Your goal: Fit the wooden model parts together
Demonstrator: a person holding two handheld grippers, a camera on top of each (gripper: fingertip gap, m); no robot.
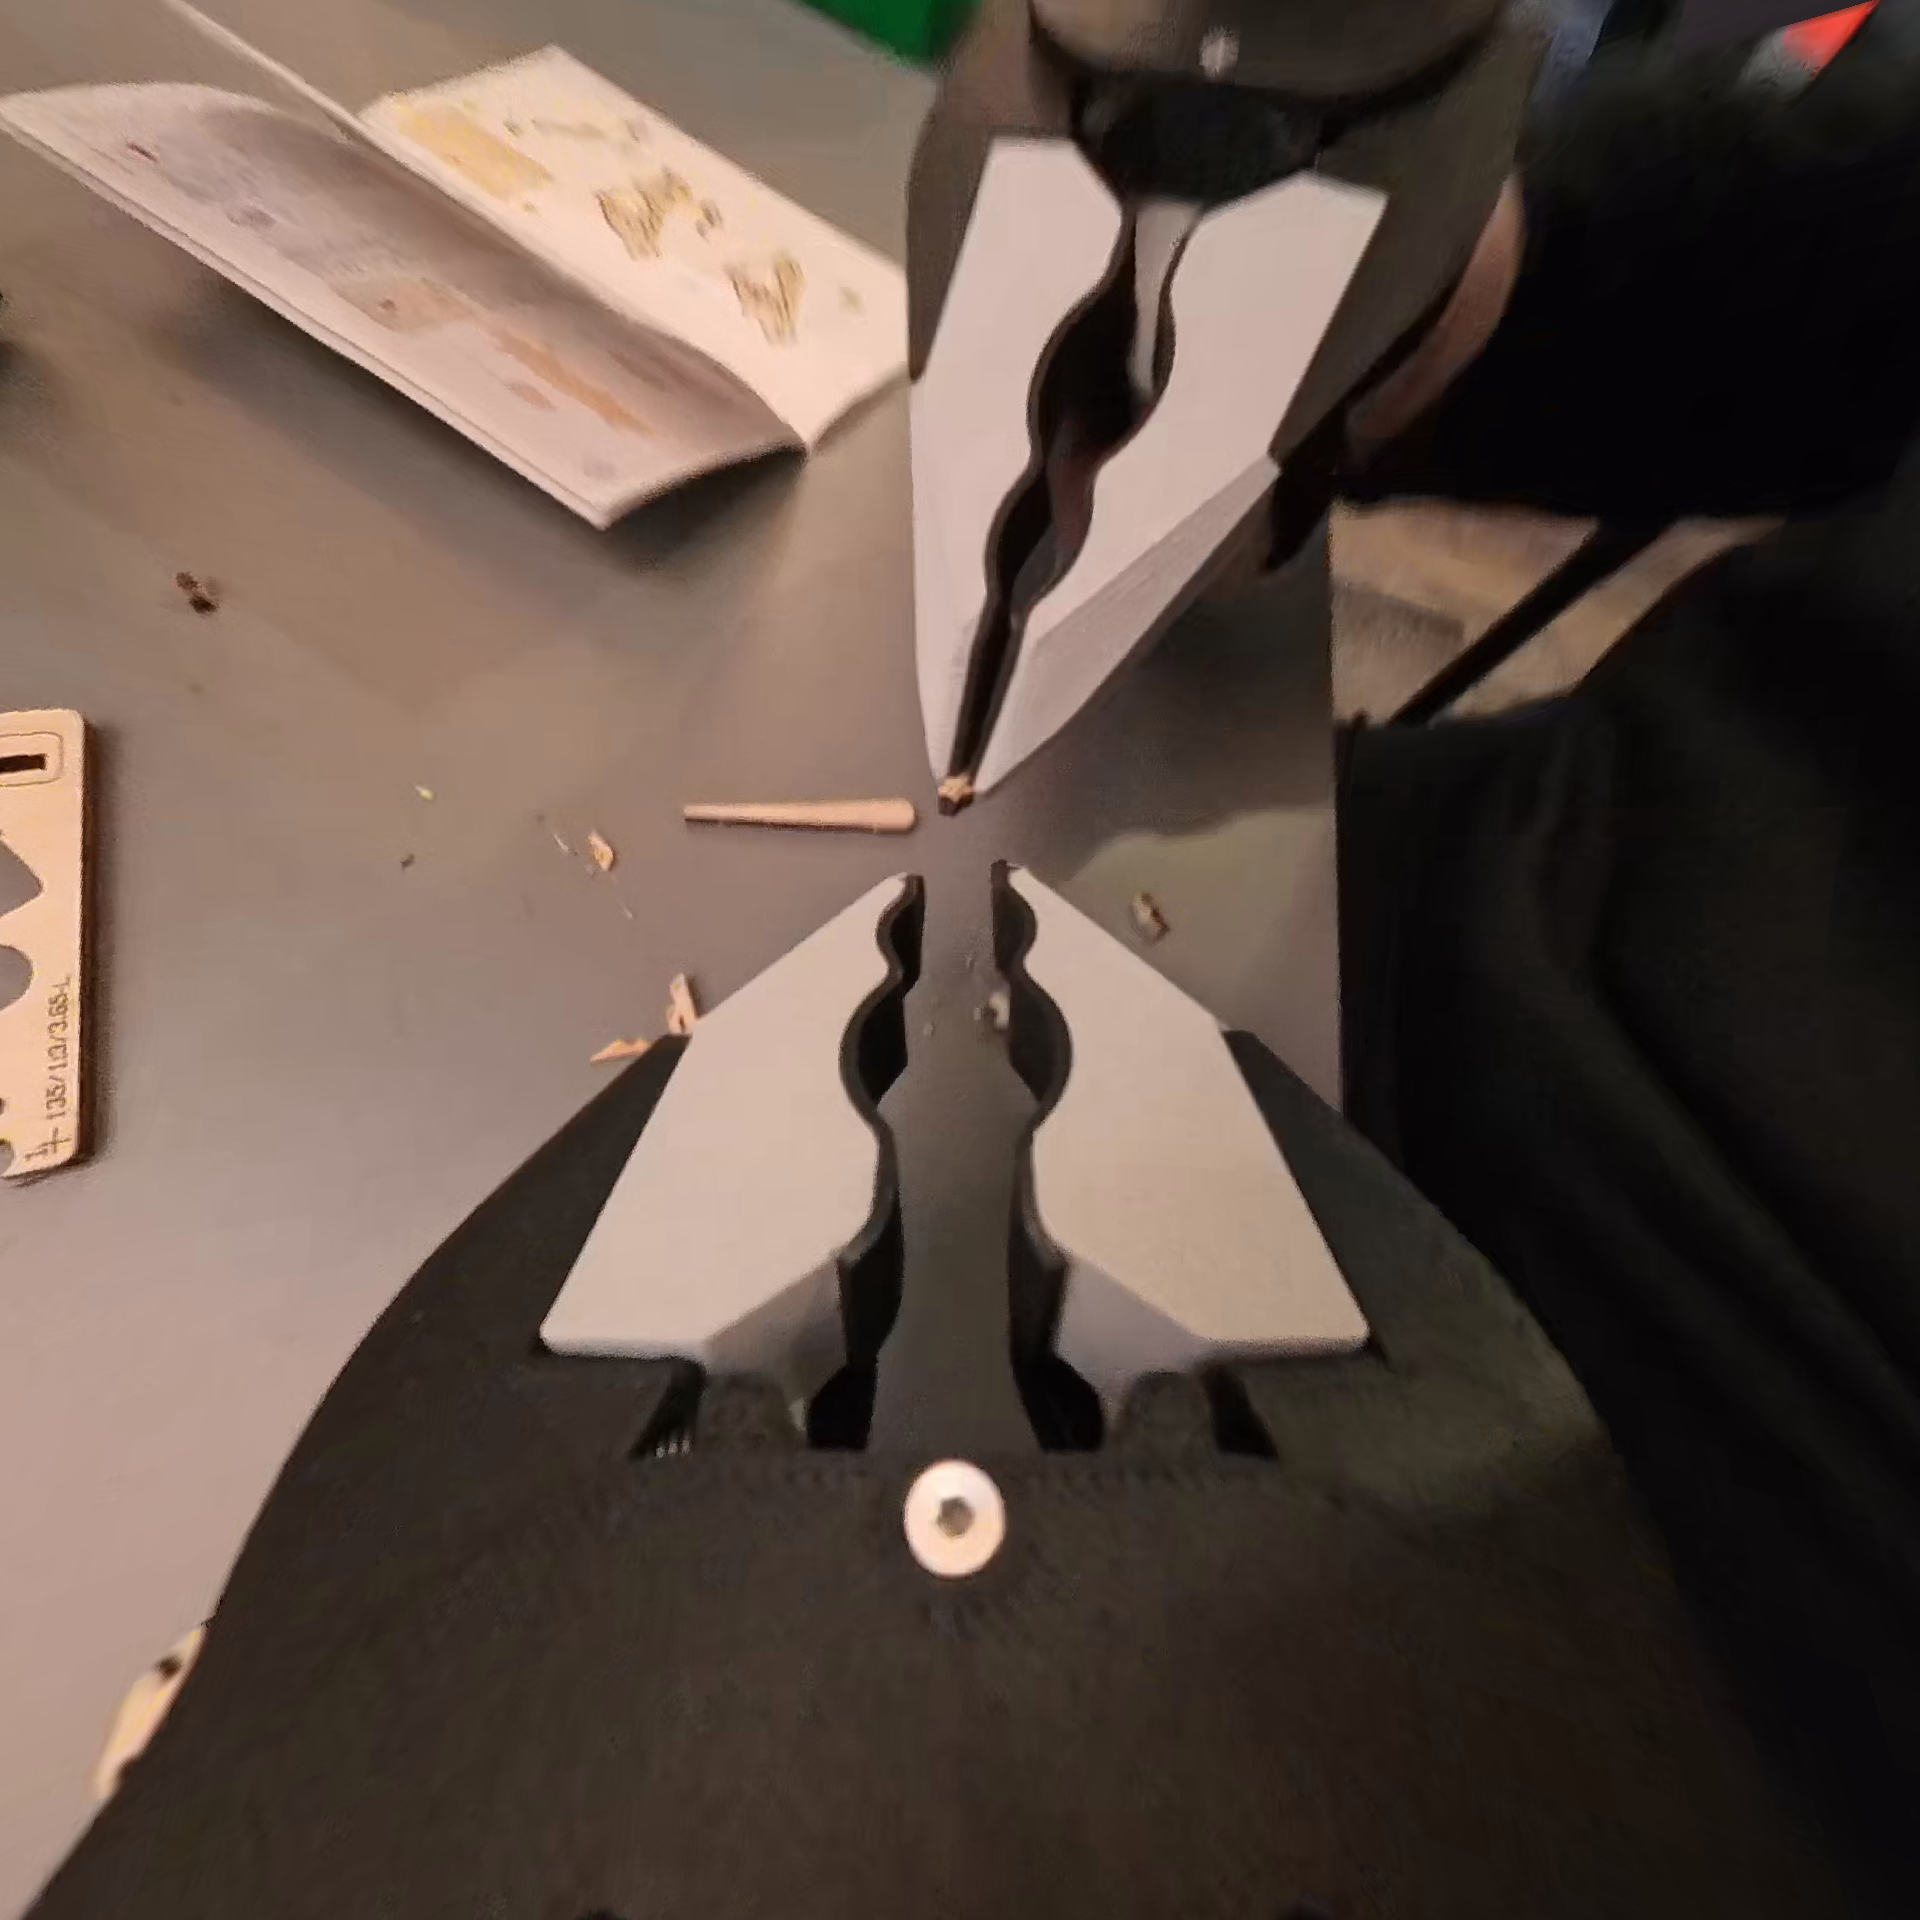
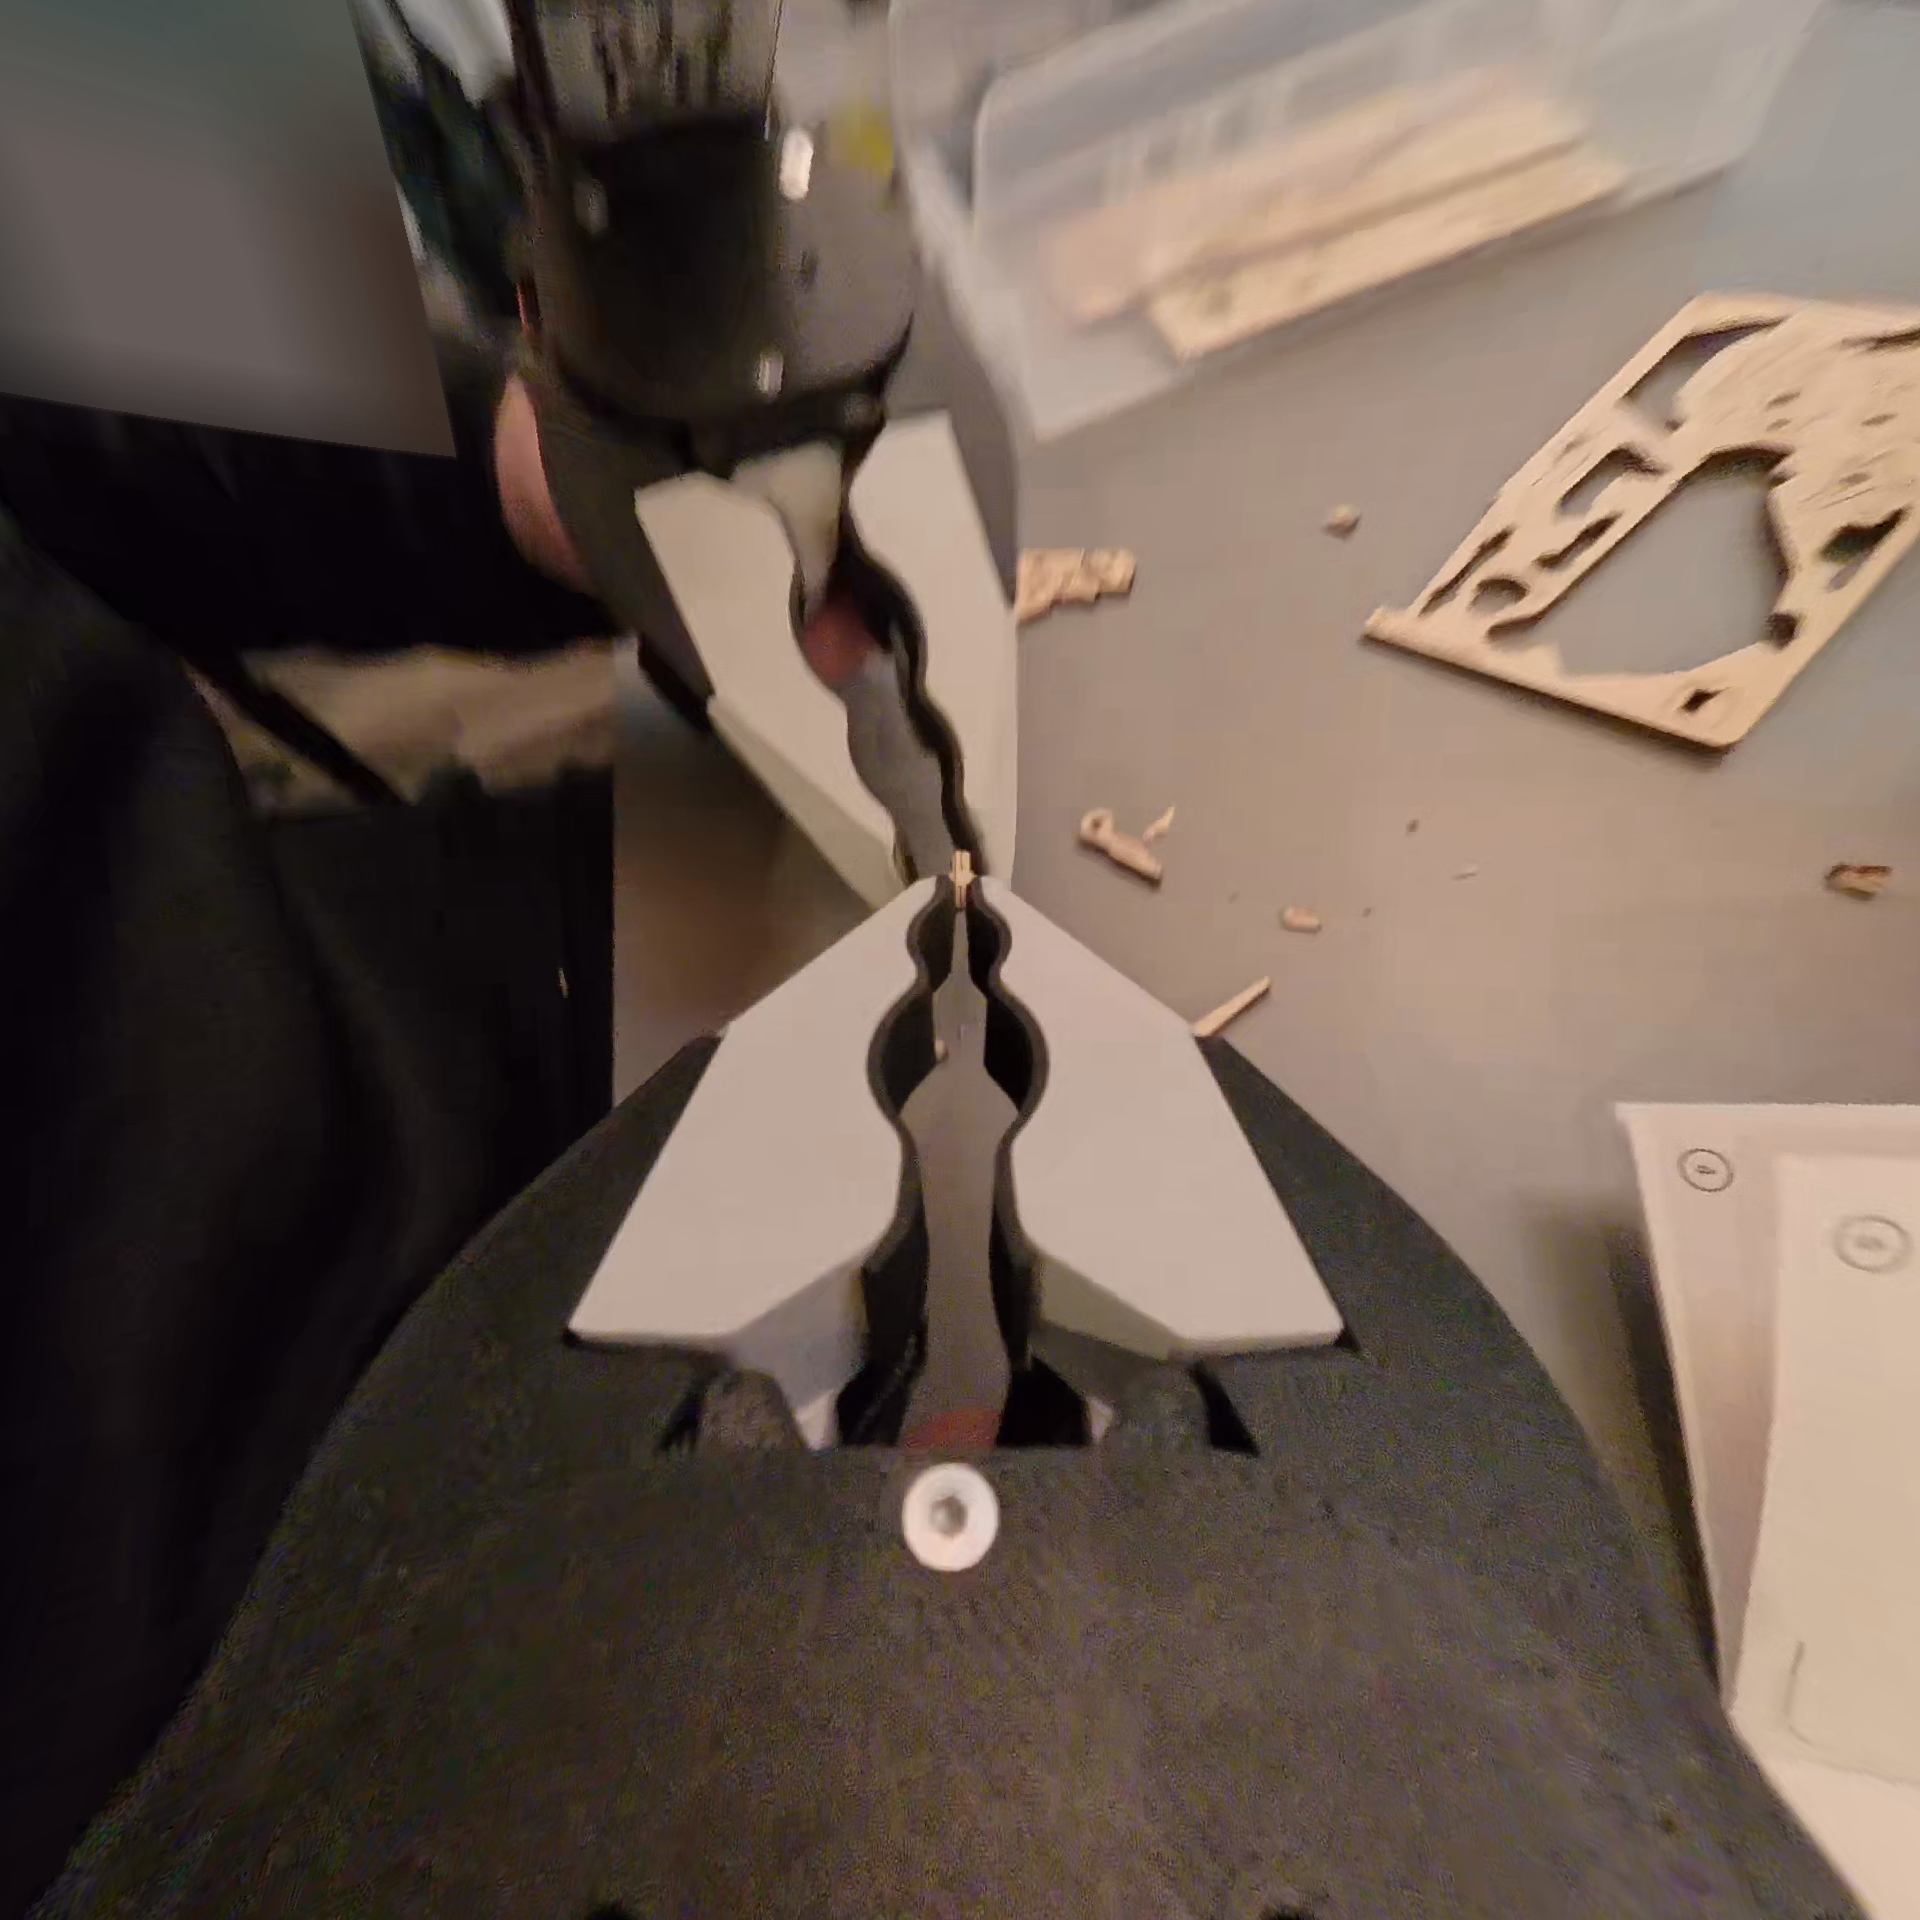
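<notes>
Fingers of left gripper (image 1: 956, 888): parted, nothing between them, poised over grey table (image 1: 416, 623). Fingers of right gripper (image 2: 961, 896): closed on tiny wooden piece (image 2: 962, 878), pinched at the very tips, opposite the left gripper's tips. Tapered wooden peg (image 1: 800, 816): flat on table, just beside that piece, clear of both grippers. Punched-out wooden sheet (image 2: 1704, 520): flat on table, well off to the right. Open booklet (image 1: 499, 270): far side of table. Clear plastic box (image 2: 1299, 177) with wooden sheets: farther back. Wood scraps (image 2: 1122, 847): scattered about.
</notes>
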